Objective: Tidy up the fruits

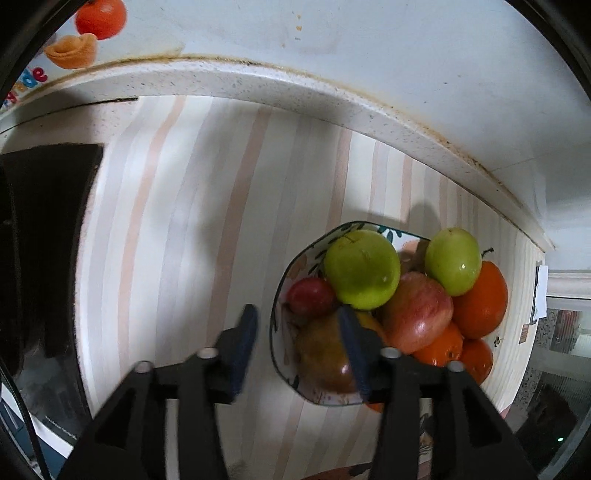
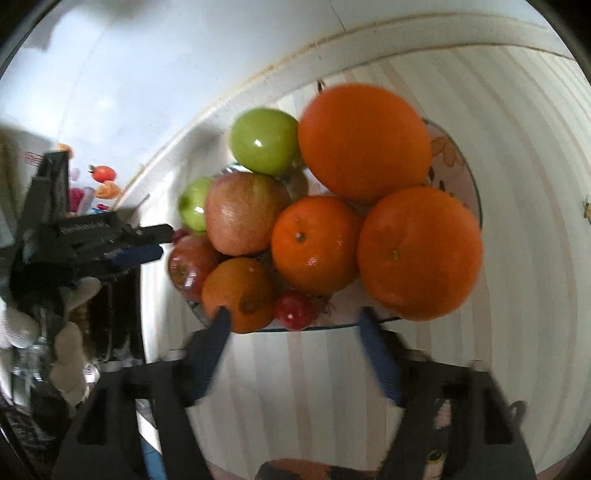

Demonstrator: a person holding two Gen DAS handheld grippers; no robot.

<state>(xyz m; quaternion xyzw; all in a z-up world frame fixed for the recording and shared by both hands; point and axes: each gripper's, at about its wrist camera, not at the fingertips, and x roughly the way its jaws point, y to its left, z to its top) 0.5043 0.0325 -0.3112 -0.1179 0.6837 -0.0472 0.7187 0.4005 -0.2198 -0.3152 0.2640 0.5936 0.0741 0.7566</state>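
Note:
A flowered bowl [image 1: 280,314] piled with fruit stands on a striped mat. It holds two green apples [image 1: 362,269], a red-yellow apple [image 1: 417,314], several oranges [image 1: 480,299] and a small red fruit [image 1: 310,295]. My left gripper [image 1: 298,312] hangs open over the bowl's left rim with nothing between its fingers; one finger is above a brownish-red apple [image 1: 325,358]. In the right wrist view the bowl [image 2: 454,173] fills the centre, with big oranges [image 2: 419,253] nearest. My right gripper [image 2: 294,314] is open and empty at the bowl's near edge, above a small red fruit [image 2: 295,308]. The left gripper [image 2: 164,242] shows beside the bowl.
The striped mat [image 1: 207,221] lies on a counter with a speckled back ledge [image 1: 258,77] below a white wall bearing a fruit sticker [image 1: 99,18]. A dark block [image 1: 48,221] stands at the mat's left. A brown patterned item [image 2: 306,470] lies at the near edge.

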